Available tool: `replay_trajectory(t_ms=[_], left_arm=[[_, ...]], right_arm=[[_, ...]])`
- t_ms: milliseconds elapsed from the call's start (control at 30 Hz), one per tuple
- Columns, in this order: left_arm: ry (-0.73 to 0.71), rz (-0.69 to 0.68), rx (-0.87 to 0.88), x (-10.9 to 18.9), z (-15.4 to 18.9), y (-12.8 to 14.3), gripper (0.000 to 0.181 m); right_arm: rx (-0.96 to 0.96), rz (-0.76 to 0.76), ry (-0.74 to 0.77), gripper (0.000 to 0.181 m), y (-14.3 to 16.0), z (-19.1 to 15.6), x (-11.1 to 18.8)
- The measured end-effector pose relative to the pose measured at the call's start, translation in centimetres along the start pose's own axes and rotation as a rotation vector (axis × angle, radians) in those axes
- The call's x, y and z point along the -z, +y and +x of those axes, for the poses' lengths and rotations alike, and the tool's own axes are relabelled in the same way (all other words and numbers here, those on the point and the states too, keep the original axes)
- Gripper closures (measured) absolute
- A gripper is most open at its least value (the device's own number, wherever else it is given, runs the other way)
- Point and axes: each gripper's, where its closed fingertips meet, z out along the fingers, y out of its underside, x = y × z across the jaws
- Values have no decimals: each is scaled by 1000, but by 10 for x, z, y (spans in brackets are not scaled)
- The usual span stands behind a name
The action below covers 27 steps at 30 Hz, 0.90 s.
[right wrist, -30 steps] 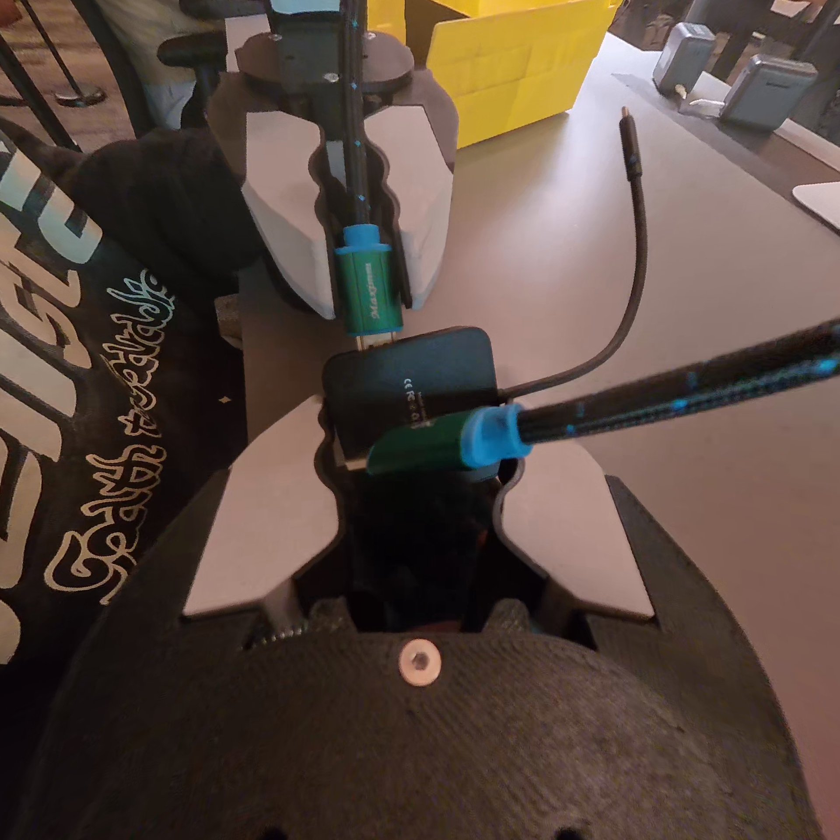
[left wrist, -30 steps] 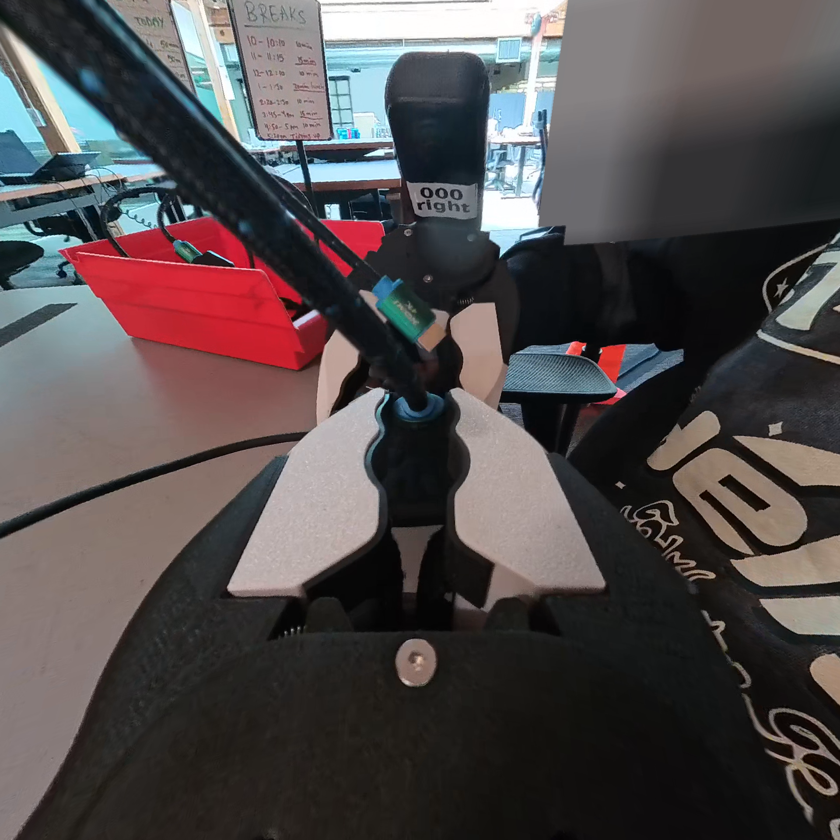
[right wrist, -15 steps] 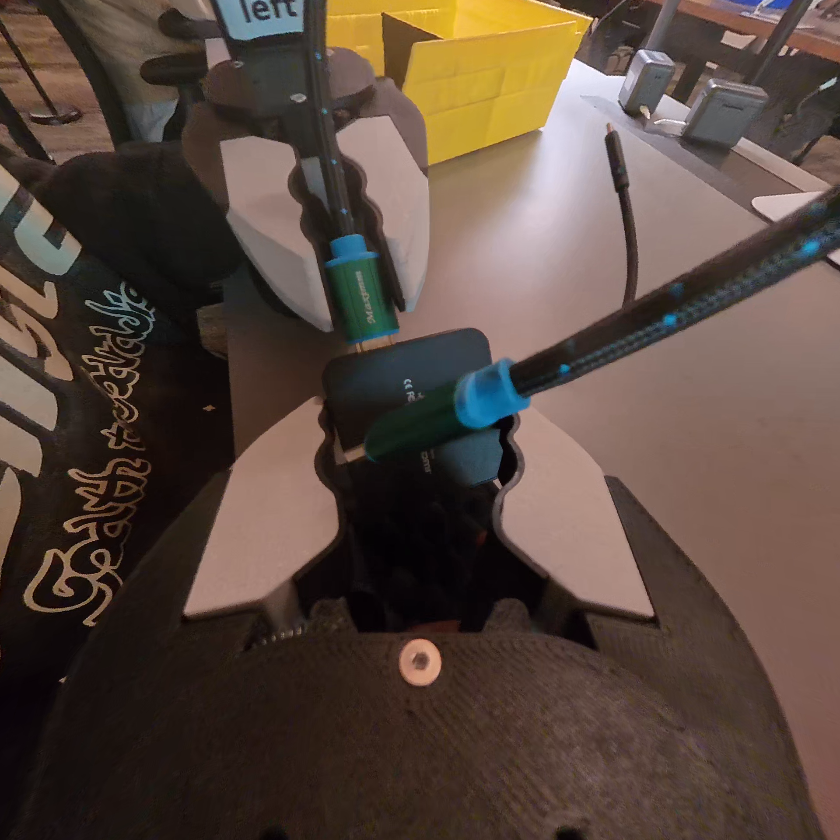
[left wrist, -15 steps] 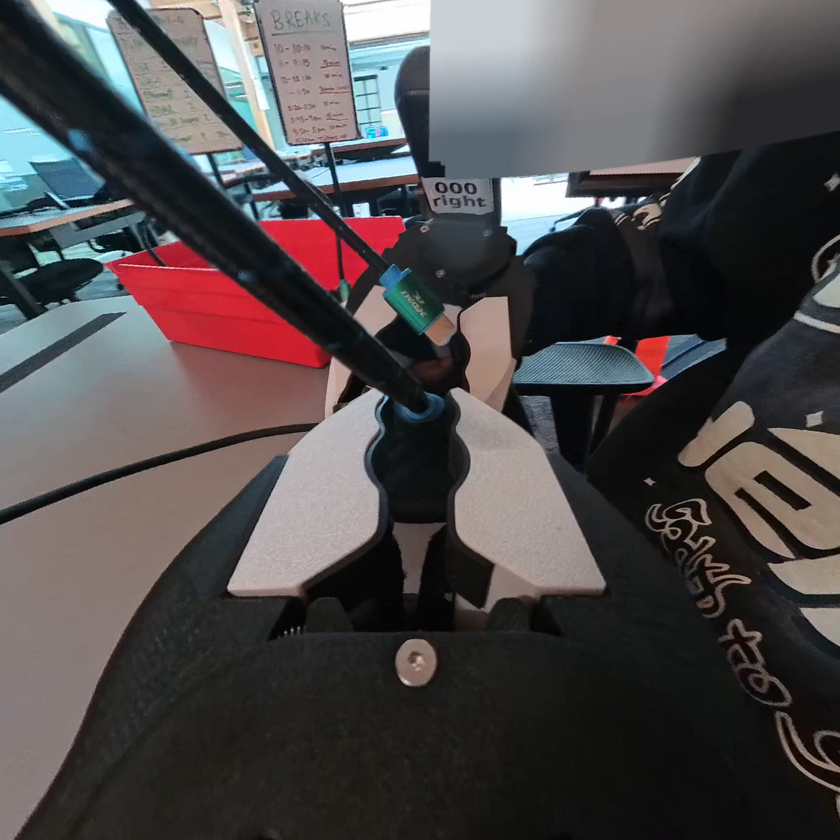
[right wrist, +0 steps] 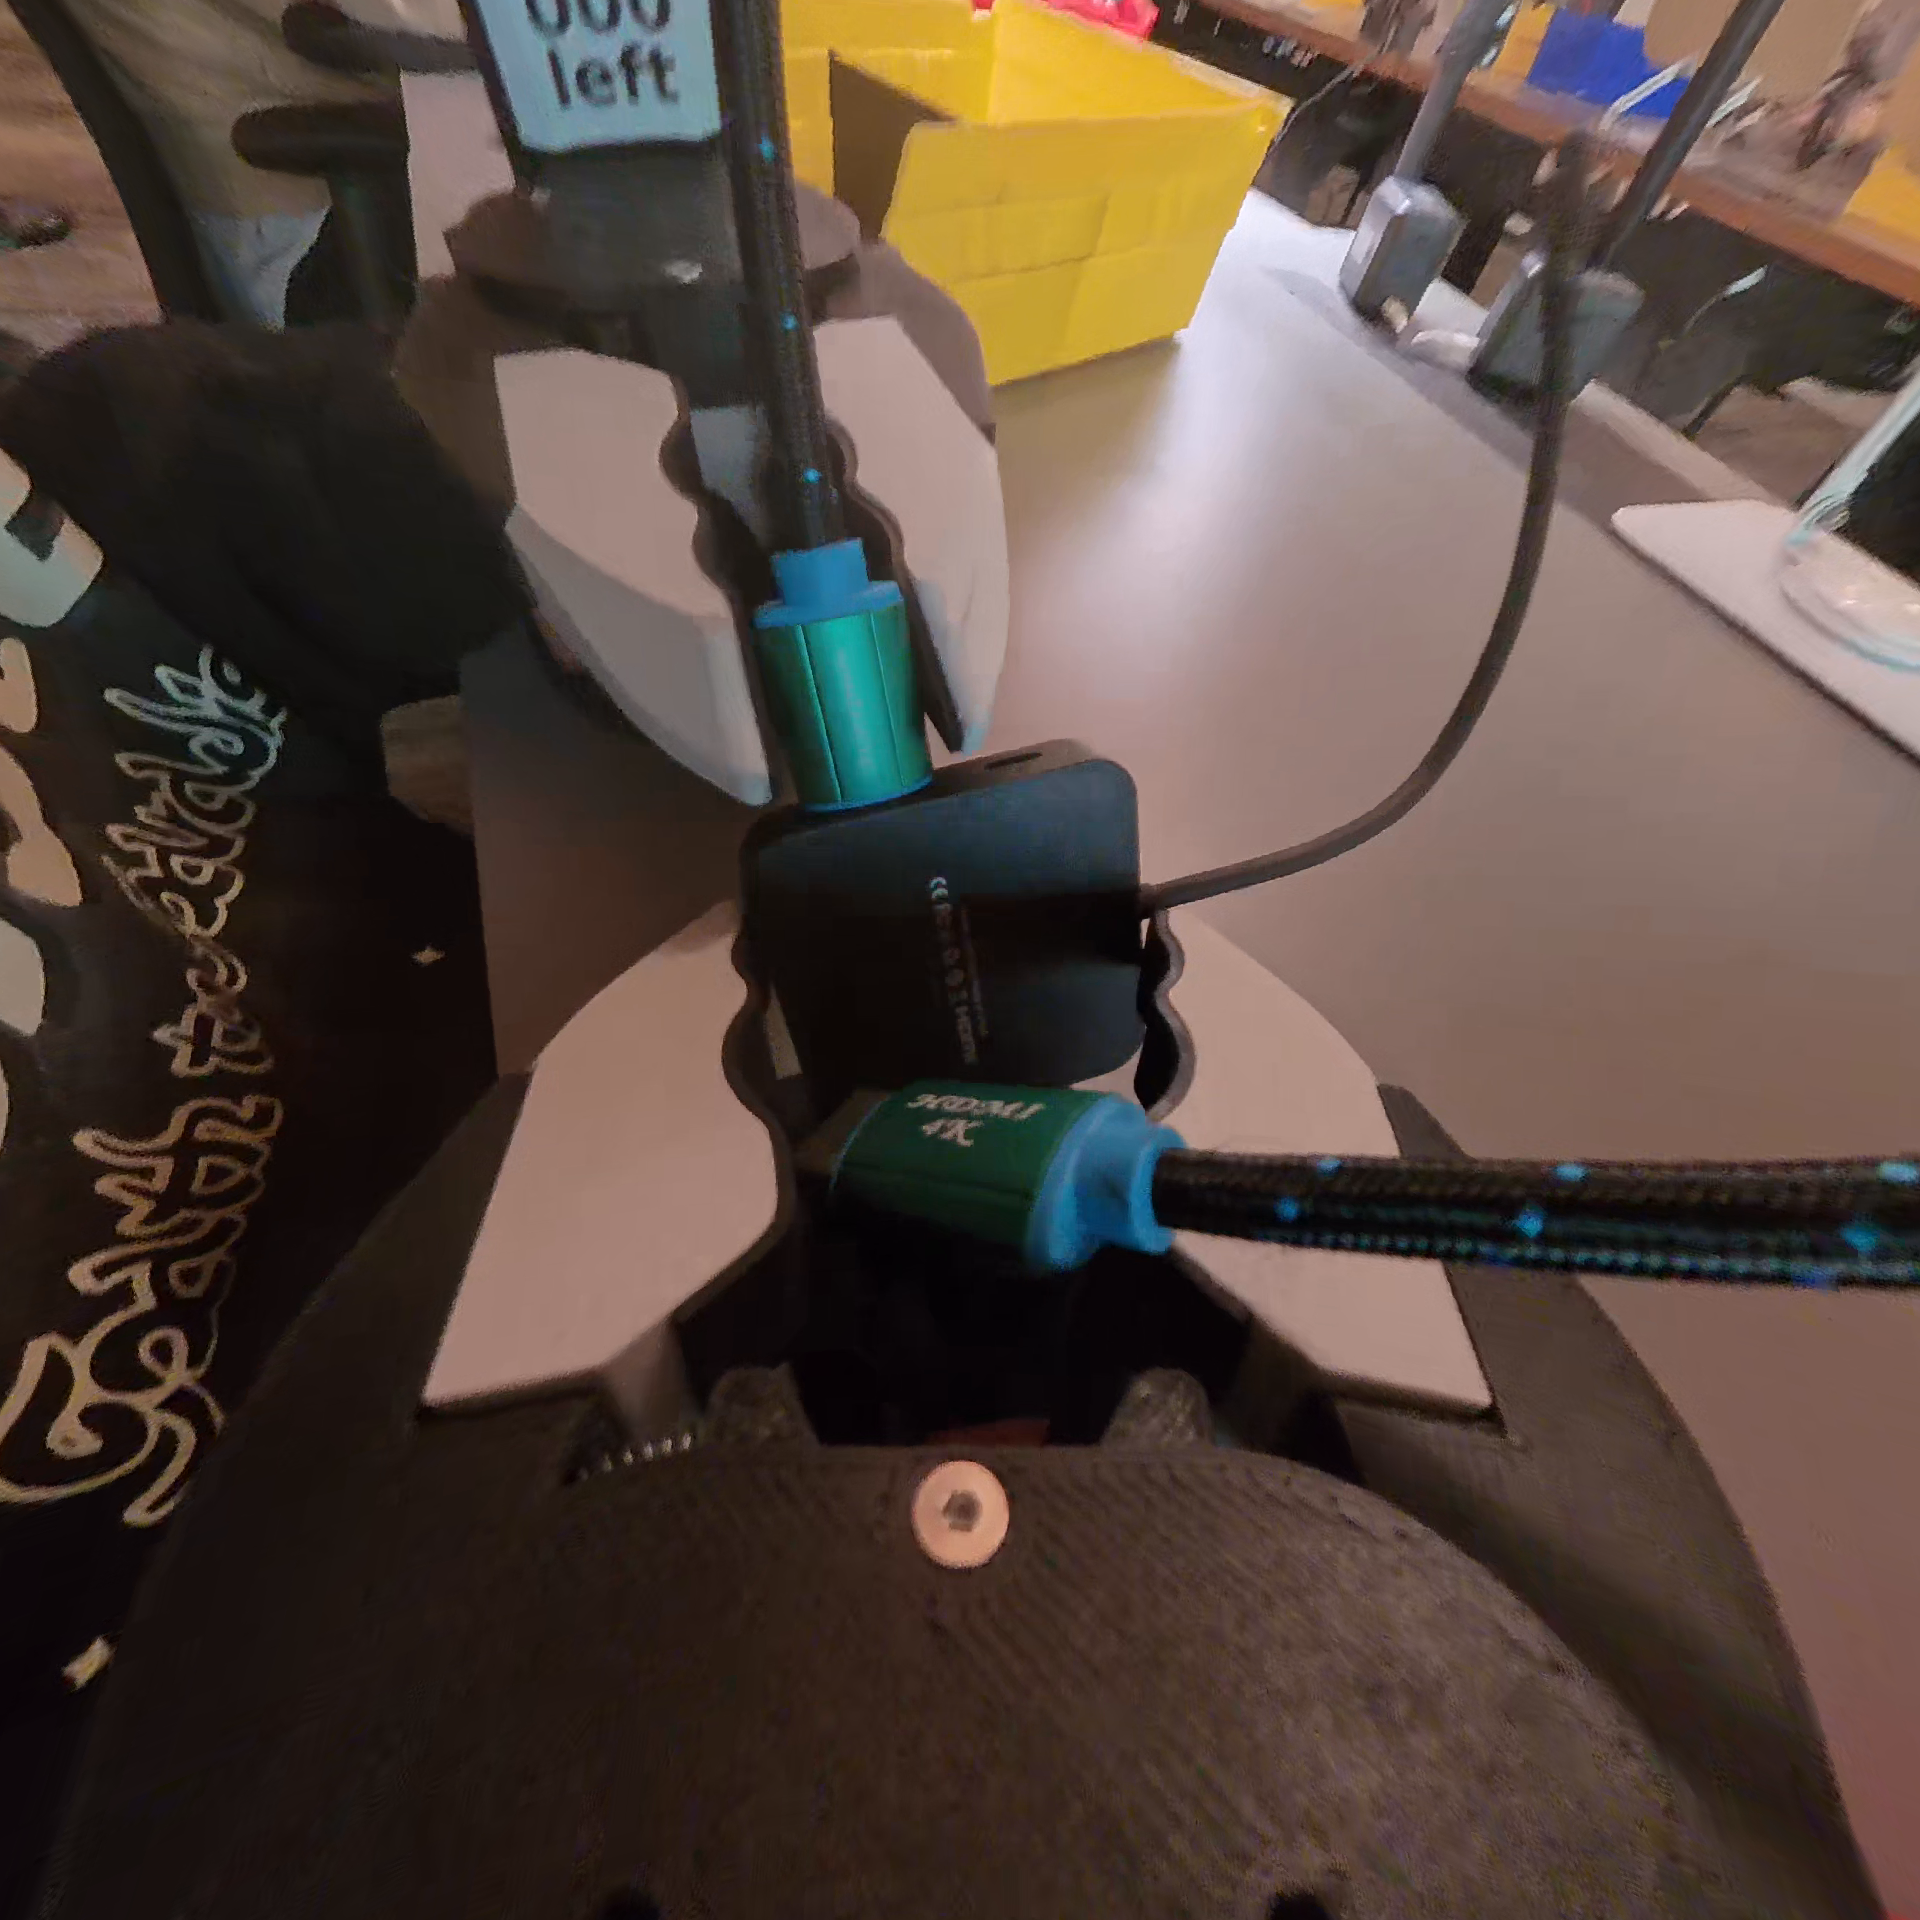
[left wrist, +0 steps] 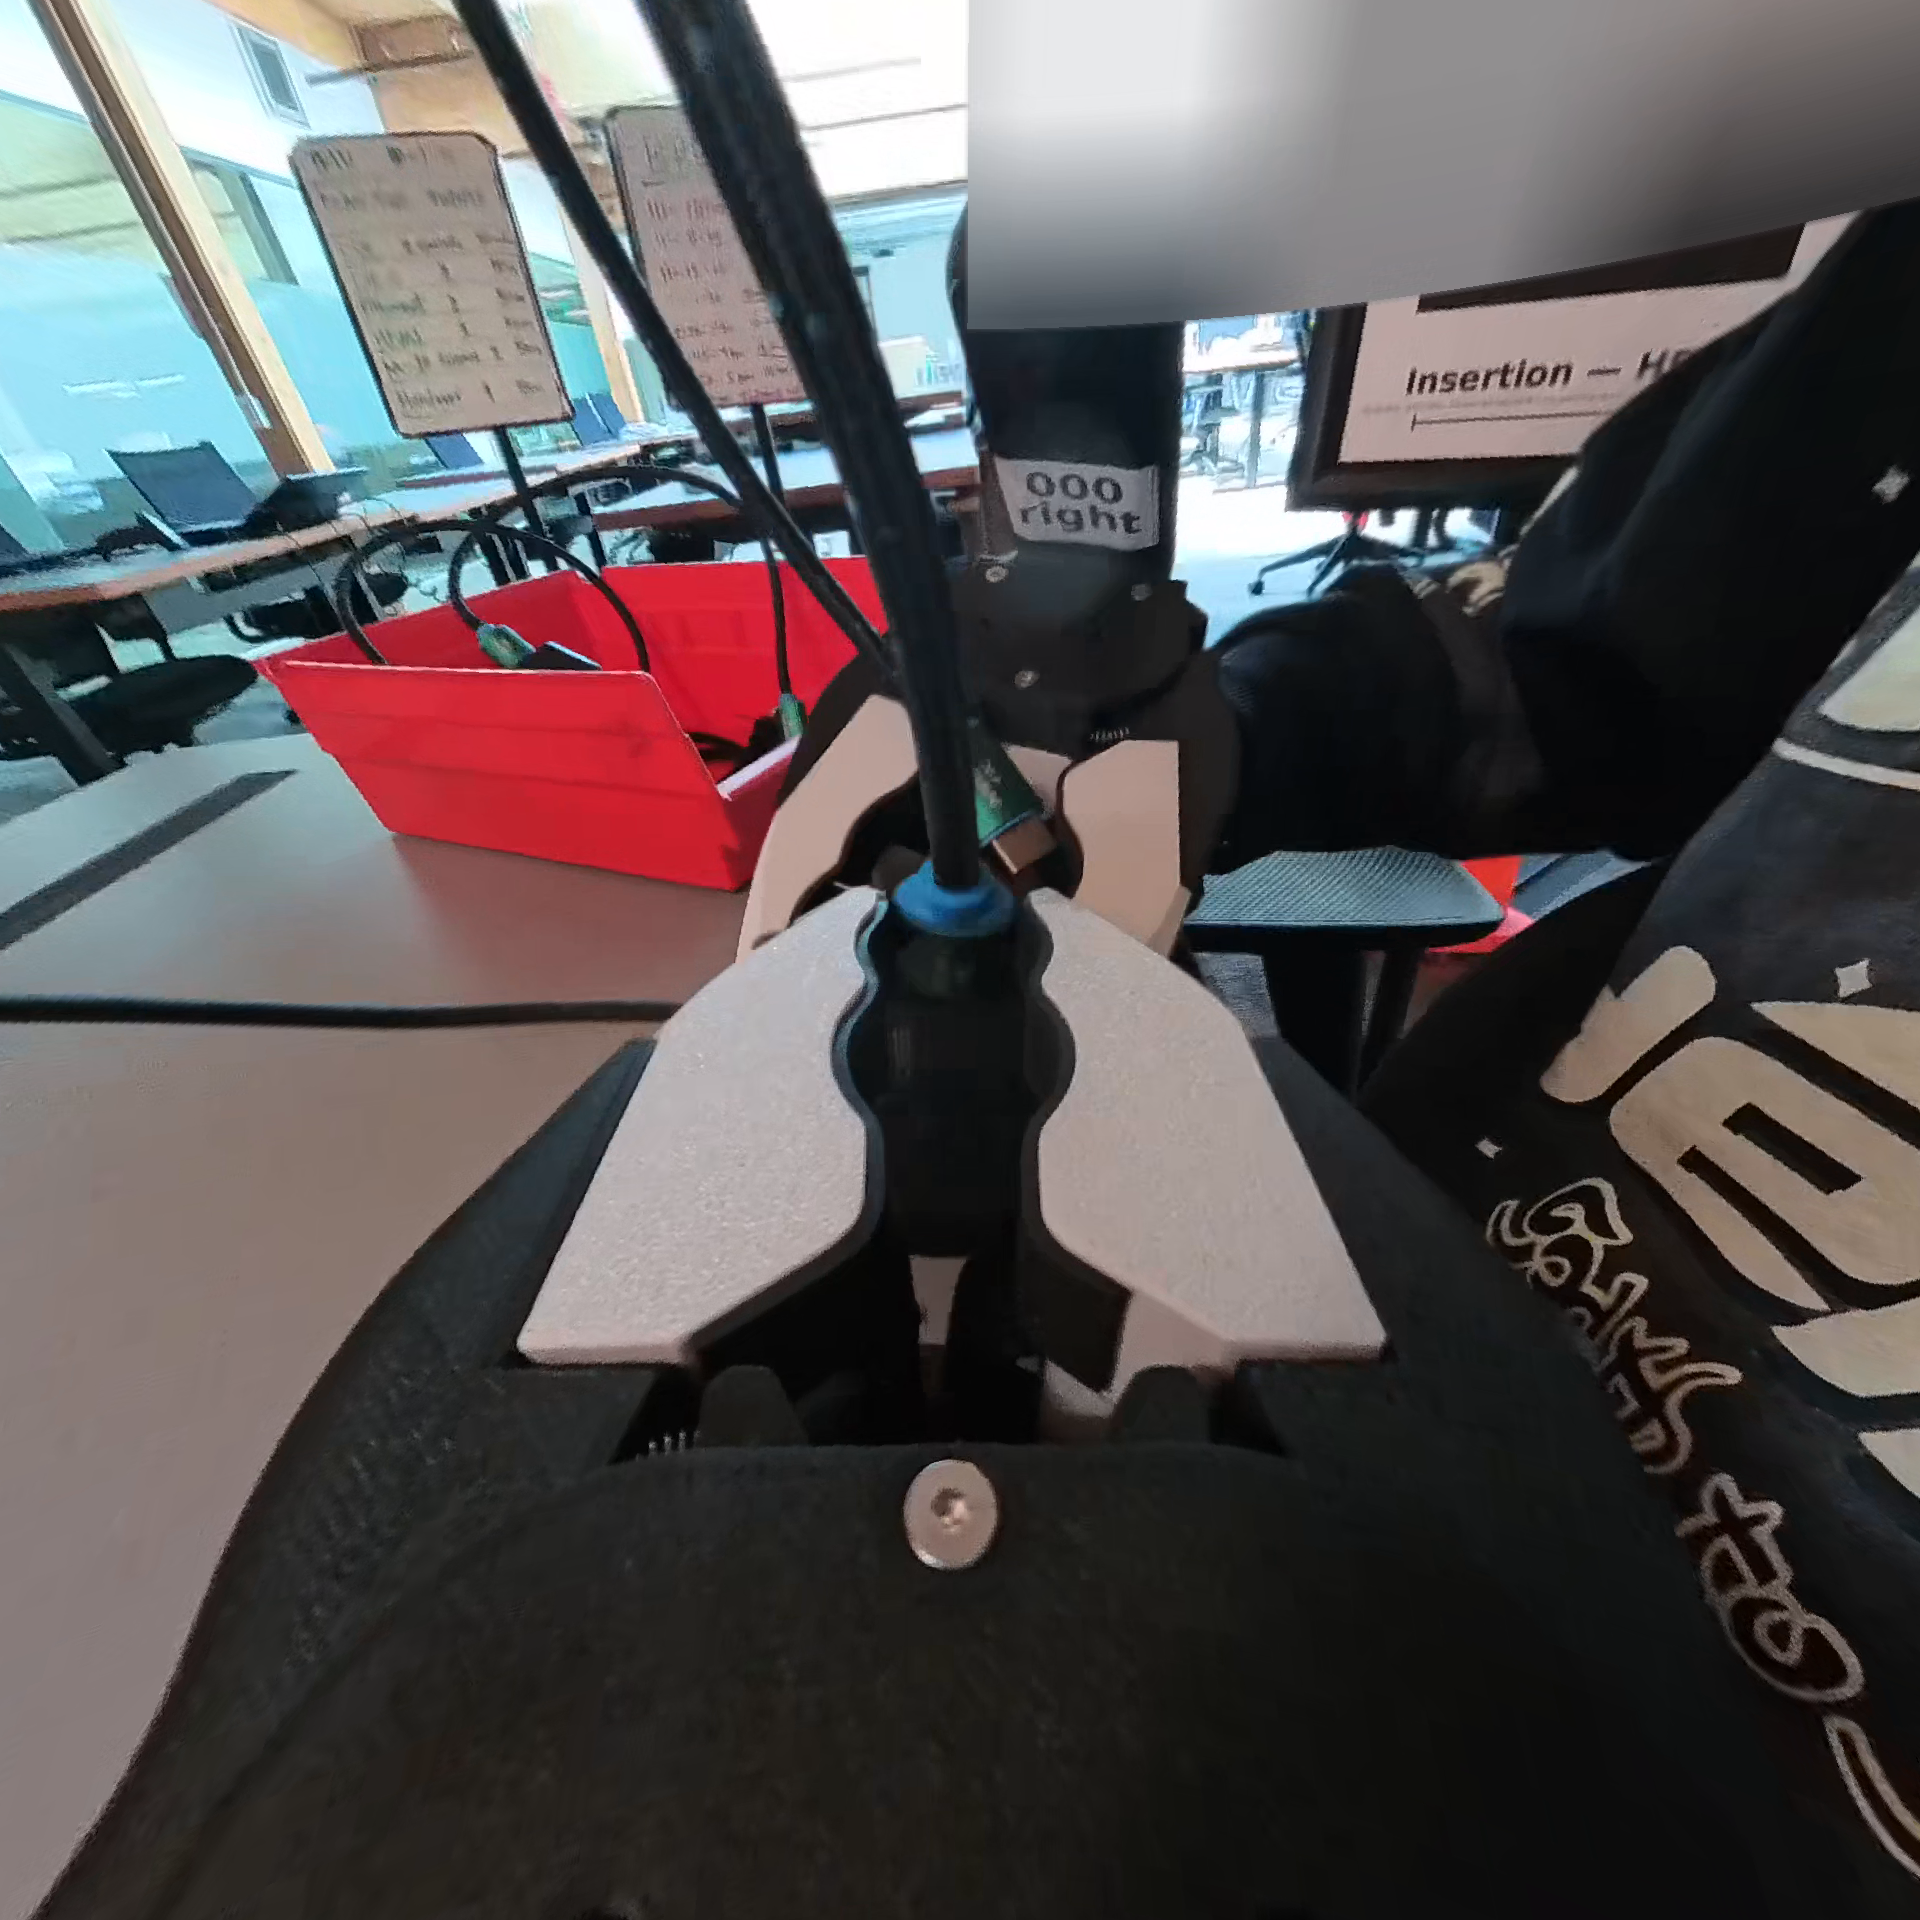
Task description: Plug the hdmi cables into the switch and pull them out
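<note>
gripping two hdmi plugs (right wrist: 844, 698) (right wrist: 987, 1169), one switch (right wrist: 956, 914).

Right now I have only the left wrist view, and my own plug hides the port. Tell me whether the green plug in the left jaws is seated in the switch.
Observer: It looks seated. The green metal plug with the blue collar, held by the left gripper, meets the edge of the flat black switch box with no metal tip showing.
Operator: Report what steadies the box.
Observer: The right gripper has it between its jaws.
Operator: Place the second plug relative to the box.
Observer: The second green plug lies across the right gripper, on the side of the box opposite yours, and it appears to be in no port.
</note>
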Motion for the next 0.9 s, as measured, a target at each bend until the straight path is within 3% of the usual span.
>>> replay_trajectory(t_ms=[133, 333, 467, 567, 633, 733, 900], left_arm=[[-106, 122, -14, 15, -11, -17, 138], [-440, 307, 68, 54, -64, -36, 133], [-498, 312, 168, 60, -78, -29, 133], [-509, 333, 203, 64, -82, -29, 133], [-511, 343, 236, 66, -84, -28, 133], [-503, 348, 286, 65, -87, -26, 134], [-495, 341, 301, 63, -87, -24, 135]], right_arm=[[-22, 69, 66, 111, -10, 10, 8], [-10, 88, 188, 112, -48, 41, 36], [35, 64, 399, 112, -86, 92, 79], [21, 0, 622, 111, -95, 138, 123], [-20, -60, 776, 111, -85, 168, 153], [-115, -200, 980, 111, -42, 206, 188], [-304, -509, 979, 111, 49, 230, 193]])
